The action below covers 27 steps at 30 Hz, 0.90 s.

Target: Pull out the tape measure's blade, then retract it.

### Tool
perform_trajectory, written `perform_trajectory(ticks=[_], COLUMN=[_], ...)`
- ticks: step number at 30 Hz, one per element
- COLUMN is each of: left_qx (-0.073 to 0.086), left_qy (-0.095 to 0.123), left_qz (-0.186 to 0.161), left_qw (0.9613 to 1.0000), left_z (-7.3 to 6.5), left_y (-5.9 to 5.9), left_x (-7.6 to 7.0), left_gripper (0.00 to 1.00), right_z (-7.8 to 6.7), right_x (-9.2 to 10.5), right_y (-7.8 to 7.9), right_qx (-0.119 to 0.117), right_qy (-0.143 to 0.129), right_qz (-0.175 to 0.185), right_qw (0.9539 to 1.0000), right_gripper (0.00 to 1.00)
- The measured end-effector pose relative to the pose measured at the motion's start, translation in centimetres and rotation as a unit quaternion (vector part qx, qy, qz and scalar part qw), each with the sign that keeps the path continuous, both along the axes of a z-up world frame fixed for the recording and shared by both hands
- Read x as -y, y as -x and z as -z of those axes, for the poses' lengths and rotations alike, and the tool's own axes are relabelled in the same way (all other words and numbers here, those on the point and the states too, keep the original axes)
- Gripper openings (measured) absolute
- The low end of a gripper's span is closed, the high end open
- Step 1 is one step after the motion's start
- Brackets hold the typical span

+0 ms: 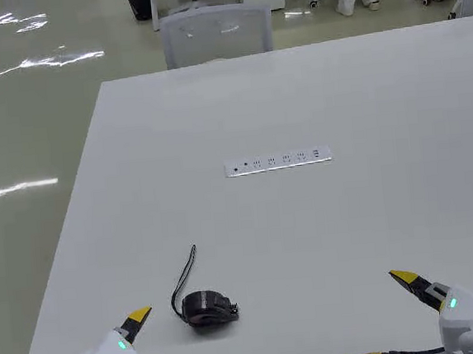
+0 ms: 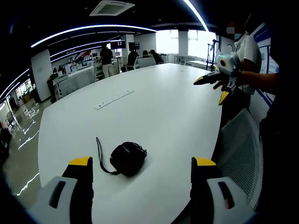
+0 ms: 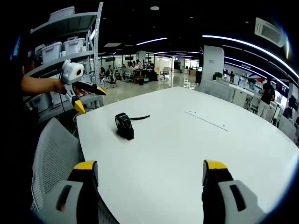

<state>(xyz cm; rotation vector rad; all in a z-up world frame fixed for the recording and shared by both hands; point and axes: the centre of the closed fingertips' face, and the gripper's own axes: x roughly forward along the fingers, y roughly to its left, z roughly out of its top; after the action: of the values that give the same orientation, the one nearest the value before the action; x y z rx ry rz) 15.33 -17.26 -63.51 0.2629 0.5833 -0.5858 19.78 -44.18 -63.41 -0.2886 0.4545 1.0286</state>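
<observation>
A black tape measure (image 1: pixel 206 307) with a black wrist strap (image 1: pixel 184 274) lies on the white table (image 1: pixel 279 99) near the front edge, blade retracted. It also lies ahead of the jaws in the left gripper view as the tape measure (image 2: pixel 128 158), and farther off as the tape measure (image 3: pixel 124 126) in the right gripper view. My left gripper (image 1: pixel 164 345) stands open just left of and in front of it, holding nothing. My right gripper (image 1: pixel 385 317) is open at the front right, well apart from it. The left gripper (image 3: pixel 86 95) and right gripper (image 2: pixel 214 87) each appear in the other's view.
A white power strip (image 1: pixel 277 162) lies flat in the middle of the table. A grey mesh chair (image 1: pixel 217 32) stands at the far edge. Another chair back (image 2: pixel 240 149) sits beside the near edge. People stand in the background.
</observation>
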Motion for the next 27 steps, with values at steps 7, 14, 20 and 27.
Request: perform_trajectory(ticks=[7,14,20,27], left_qx=[-0.009,-0.024,-0.029,-0.033], left_qy=[-0.014,-0.027,-0.04,-0.053], left_qz=[0.027,0.046,0.063,0.089], left_qw=[0.9995,0.9983,0.9968,0.9941], left_z=[0.9,2.5,3.2,4.0], left_y=[-0.9,-1.4,-2.2,-3.5], left_x=[-0.4,-0.7,-1.0,-1.1], left_gripper=[0.77,0.71,0.66,0.62], right_z=[0.3,0.8,1.5,2.2], right_x=[-0.7,-1.4,-2.1,-3.1], right_y=[-0.6,-1.0,-1.3,-2.1], right_qx=[0.005,0.003,0.006,0.011], right_qy=[0.011,0.017,0.026,0.035], right_qz=[-0.031,-0.061,-0.084,-0.11], right_qw=[0.9995,0.998,0.9961,0.9932], right_gripper=[0.91,0.86,0.82,0.78])
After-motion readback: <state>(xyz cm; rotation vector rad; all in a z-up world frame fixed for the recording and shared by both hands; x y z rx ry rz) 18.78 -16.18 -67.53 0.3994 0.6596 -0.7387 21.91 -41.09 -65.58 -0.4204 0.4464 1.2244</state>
